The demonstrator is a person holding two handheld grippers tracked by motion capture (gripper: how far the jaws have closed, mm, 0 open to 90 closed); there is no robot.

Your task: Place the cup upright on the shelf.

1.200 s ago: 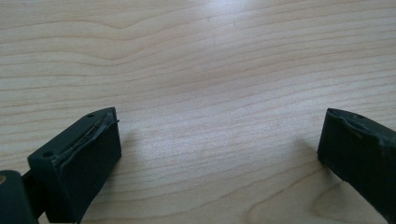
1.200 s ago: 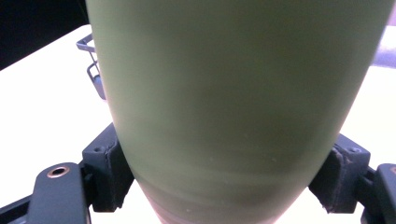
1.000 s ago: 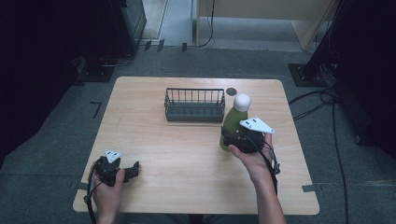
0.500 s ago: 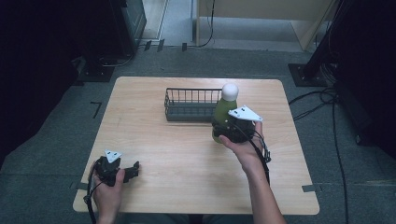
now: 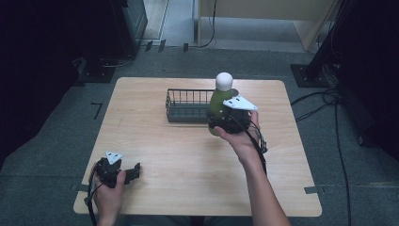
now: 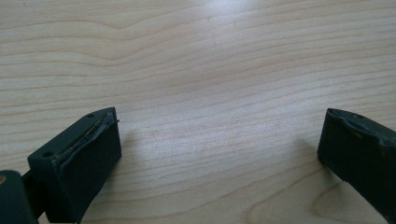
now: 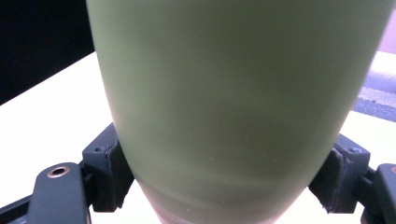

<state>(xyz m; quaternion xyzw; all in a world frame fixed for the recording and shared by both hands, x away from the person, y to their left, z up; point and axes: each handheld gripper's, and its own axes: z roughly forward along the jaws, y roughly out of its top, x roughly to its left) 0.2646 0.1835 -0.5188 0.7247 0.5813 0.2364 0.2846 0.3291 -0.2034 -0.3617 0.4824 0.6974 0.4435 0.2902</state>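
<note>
The right gripper [image 5: 221,123] clamps a green bottle [image 5: 219,100] with a white cap, both jaws pressed against its sides, holding it upright at the right end of the wire basket [image 5: 187,104]. The left gripper [image 5: 123,173] rests near the table's [image 5: 188,155] front left corner, jaws wide apart and empty

A light wooden table [image 5: 188,155] fills the middle of the frame. Toward its upper centre a dark wire basket [image 5: 188,106] stands directly on it, apparently empty, though that is hard to tell.
</note>
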